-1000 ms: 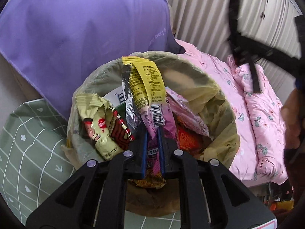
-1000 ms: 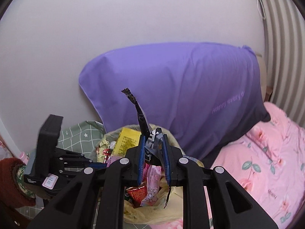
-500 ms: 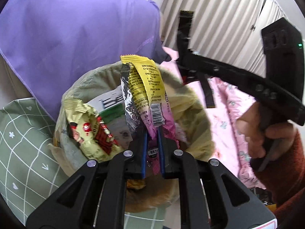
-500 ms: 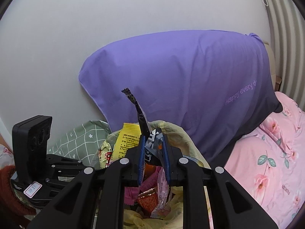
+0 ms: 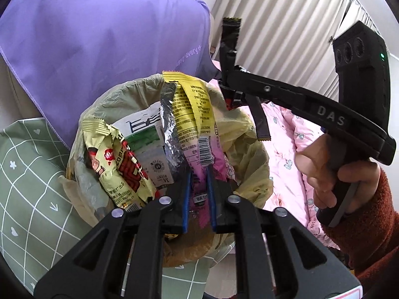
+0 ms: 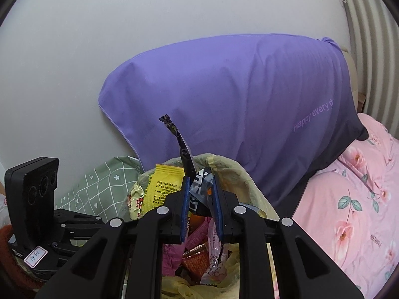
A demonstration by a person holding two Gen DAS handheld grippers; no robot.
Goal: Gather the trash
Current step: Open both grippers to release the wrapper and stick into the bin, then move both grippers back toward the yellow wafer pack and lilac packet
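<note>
**Both wrappers over the bin, neither let go**

Since a second ago my right gripper [image 5: 228, 57] has swung in from the far side and now hangs over the bin's far rim, close beside my left.

Nearest me, the left gripper [image 5: 198, 174] has its blue pads pinched narrow on a yellow-and-pink snack wrapper [image 5: 193, 114], which stands up over the mouth of the trash bin [image 5: 119, 88]. The right gripper [image 6: 200, 191] is likewise clamped narrow on a crumpled dark foil wrapper [image 6: 185, 155], whose twisted tail pokes upward. Below both sits the bin's yellowish liner bag [image 6: 239, 174], already stuffed with packets, among them a cream-and-red snack packet [image 5: 117, 169] leaning on the near-left rim.

My worry: the bin looks nearly full, so a wrapper released from here could perch on the heap or slide off the rim onto the green checked sheet [image 5: 27, 174]. Static-clingy foil may also stick to a pad once the fingers part. With two grippers this close, a careless move could knock them together.

Beyond, a purple pillow [image 6: 237, 94] rests against the wall and a pink floral quilt [image 6: 349, 199] runs right. I cannot see the bin's base or how deep the pile goes.
</note>
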